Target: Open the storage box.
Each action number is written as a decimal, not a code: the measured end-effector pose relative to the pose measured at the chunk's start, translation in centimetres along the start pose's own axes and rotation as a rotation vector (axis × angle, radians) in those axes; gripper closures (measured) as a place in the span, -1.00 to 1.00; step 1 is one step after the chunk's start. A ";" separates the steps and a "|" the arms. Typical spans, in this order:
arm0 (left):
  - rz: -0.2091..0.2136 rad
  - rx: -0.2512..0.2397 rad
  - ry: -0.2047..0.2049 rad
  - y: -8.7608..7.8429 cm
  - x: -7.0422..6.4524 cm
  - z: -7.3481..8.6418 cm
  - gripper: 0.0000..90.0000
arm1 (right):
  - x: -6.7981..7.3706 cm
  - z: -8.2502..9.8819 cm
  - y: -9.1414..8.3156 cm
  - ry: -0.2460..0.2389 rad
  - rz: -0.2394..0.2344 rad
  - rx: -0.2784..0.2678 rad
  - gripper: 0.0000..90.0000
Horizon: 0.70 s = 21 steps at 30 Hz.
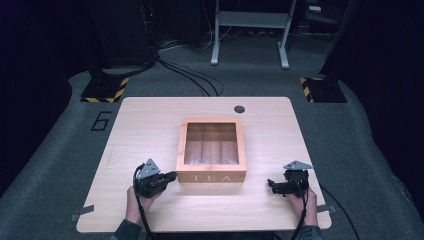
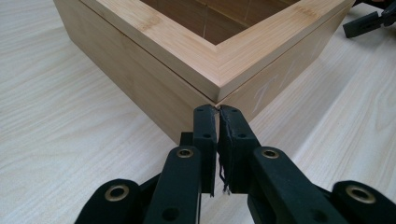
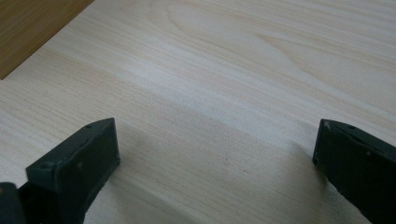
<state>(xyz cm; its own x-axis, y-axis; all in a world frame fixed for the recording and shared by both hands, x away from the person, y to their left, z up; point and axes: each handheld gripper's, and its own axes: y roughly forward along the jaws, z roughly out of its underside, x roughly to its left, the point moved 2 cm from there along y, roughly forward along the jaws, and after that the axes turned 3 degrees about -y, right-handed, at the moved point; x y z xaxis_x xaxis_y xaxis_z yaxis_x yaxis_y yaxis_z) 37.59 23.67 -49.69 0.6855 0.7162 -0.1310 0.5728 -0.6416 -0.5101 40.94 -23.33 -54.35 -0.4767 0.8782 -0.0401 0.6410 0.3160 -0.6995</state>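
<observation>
We found the tea box (image 1: 212, 150) standing near the middle of the table (image 1: 140, 120), square to its edges, with the lettered front panel facing the person and its framed lid (image 2: 224, 65) lying flat and closed; through the lid's pane the inner dividers were visible, and we could not tell whether the compartments held anything. In our judgement the work stood at its very beginning: the lid was not yet raised, and everything that follows, lifting it and whatever is to be done inside, remained to be done. The left gripper (image 1: 171, 175) lay at the box's front left corner, its jaws brought fully together with nothing between them, and in the left gripper view (image 2: 217, 112) the closed tips met the seam where the lid sits on the body, touching or very nearly so; we read this as a preparation to pry the lid upward. The right gripper (image 1: 272, 186) rested on the table well apart from the box, to its front right, and in the right gripper view (image 3: 215, 149) its jaws stood wide over bare wood, holding nothing, with one corner of the box just visible at upper left
</observation>
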 end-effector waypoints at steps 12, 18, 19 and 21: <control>0.024 -0.038 -0.035 0.1 0.3 0.3 0.89 | 0.0 0.0 0.0 -0.002 0.000 -0.001 -1.00; 0.030 -0.061 -0.035 0.1 0.3 0.2 0.89 | 0.0 0.0 0.0 0.001 0.000 0.000 -1.00; 0.030 -0.061 -0.035 0.1 0.3 0.2 0.90 | 0.0 0.0 0.0 0.001 0.000 0.000 -1.00; 0.024 -0.083 -0.041 0.2 0.4 0.2 0.91 | 0.0 0.0 0.0 0.000 0.001 -0.001 -1.00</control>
<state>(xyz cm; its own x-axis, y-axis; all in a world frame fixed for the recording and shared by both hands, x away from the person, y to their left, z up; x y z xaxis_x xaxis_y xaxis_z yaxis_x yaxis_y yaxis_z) 37.88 23.86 -49.99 0.6813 0.7100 -0.1780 0.5928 -0.6778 -0.4348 40.94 -23.32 -54.36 -0.4759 0.8786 -0.0405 0.6421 0.3156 -0.6986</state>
